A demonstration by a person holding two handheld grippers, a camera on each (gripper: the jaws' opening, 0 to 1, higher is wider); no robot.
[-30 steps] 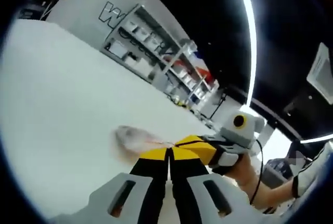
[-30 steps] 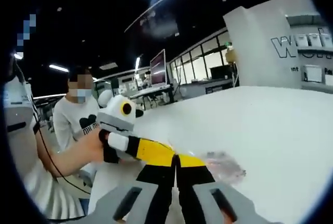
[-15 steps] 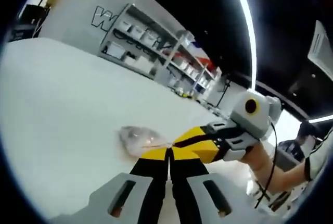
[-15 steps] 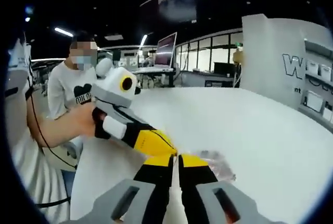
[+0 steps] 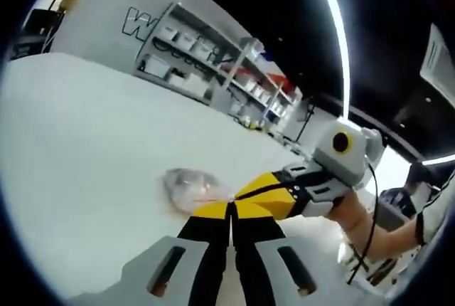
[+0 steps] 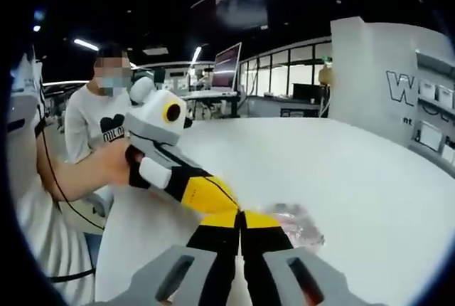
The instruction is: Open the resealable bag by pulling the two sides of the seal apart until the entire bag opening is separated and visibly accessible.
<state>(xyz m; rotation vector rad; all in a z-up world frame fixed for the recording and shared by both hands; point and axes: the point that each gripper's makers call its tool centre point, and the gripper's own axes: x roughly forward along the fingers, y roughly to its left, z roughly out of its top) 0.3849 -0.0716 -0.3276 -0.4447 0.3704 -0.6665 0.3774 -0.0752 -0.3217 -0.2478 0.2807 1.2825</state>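
Left gripper [image 5: 231,210] jaws closed, right gripper [image 6: 239,218] jaws closed, tips meeting

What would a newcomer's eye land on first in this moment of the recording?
The two yellow-and-black grippers meeting tip to tip over the white table: the left gripper rises from the bottom of its view, jaws shut, and the right gripper comes in from the right. Between their tips lies the small clear resealable bag, pinched at one edge. In the right gripper view, a person in a white shirt stands behind.

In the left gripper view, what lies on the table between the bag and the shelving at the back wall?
Nothing: in the left gripper view the white table runs bare from the clear bag to the shelving.
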